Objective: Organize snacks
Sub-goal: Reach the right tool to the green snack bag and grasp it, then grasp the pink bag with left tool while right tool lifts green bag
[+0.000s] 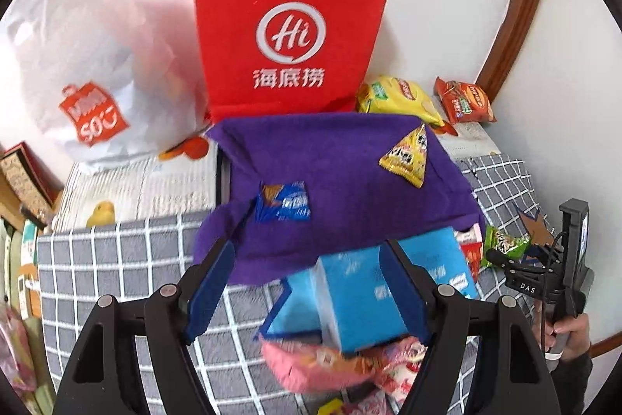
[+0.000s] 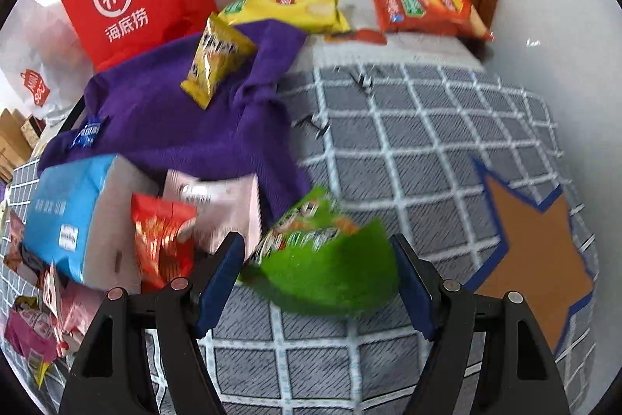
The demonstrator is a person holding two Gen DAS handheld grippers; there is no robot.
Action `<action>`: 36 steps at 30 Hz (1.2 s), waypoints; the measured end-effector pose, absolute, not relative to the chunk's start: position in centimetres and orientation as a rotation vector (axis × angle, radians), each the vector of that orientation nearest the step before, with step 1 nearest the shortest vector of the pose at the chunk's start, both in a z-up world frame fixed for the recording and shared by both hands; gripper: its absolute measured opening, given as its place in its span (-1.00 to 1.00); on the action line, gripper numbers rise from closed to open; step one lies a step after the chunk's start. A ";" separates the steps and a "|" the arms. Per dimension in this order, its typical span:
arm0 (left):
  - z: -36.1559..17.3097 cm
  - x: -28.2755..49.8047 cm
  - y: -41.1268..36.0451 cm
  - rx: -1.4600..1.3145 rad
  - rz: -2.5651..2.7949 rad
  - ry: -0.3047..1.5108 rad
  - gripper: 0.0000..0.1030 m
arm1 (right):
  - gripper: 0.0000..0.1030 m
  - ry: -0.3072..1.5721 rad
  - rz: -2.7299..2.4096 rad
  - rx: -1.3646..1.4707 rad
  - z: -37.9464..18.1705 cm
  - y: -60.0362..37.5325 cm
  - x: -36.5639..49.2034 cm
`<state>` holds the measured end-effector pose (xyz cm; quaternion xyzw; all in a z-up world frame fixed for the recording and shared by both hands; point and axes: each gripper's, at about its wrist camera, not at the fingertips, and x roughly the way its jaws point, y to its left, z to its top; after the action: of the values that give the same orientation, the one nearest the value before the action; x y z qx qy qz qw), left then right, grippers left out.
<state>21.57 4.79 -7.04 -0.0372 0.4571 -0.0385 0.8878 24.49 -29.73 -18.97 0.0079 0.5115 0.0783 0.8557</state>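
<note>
Jaws of our left gripper [image 1: 307,294] stood wide apart at the bottom of the left wrist view, and a blue box [image 1: 350,302] lay blurred in the gap, near the right finger, though we could not tell whether that finger touched it. Under the box, at the lower centre, sat a pink snack packet [image 1: 311,368] on the grey checked cloth [image 1: 116,279]. Just above, in the middle of the frame, a purple towel [image 1: 330,158] carried a small blue packet [image 1: 283,207] on its left and a yellow triangular packet [image 1: 408,154] toward its upper right. At the right edge we saw our right hand [image 1: 563,333] on its tool. Higher up stood a red paper bag [image 1: 291,26] with a white plastic bag [image 1: 85,45] to its left. In the right wrist view, our right gripper [image 2: 318,282] was likewise spread open, and a green snack bag [image 2: 322,259] lay blurred between the fingers at the lower centre; we could not tell if either finger met it. Left of it lay a red packet [image 2: 163,240] and a pale pink box [image 2: 221,209]. An orange star patch [image 2: 532,259] showed at the right. At the top of the frame, a yellow chip bag [image 2: 287,8] and an orange chip bag [image 2: 423,10] rested against the wall.
</note>
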 end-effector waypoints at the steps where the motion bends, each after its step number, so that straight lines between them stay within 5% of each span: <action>1: -7.1 21.3 4.9 -0.076 -0.076 0.952 0.46 | 0.33 1.062 0.167 0.022 -18.9 -29.8 24.2; 4: -7.2 19.8 5.3 -0.074 -0.062 0.951 0.46 | 0.15 1.027 0.180 0.057 -18.1 -30.2 23.2; 23: -10.7 10.9 4.1 -0.094 -0.104 1.019 0.47 | 0.11 0.938 0.251 0.064 -12.4 -27.1 15.1; 28: -12.8 9.6 2.4 -0.093 -0.138 1.078 0.47 | -0.14 0.925 0.256 0.008 -12.1 -25.8 12.6; 36: -15.1 8.9 0.9 -0.102 -0.137 1.130 0.46 | -0.16 0.980 0.271 -0.018 -13.9 -25.7 10.8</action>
<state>8.88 0.92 -15.15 -0.0484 0.5349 -0.0648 0.8410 10.78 -25.71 -13.91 -0.0088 0.4690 0.1295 0.8736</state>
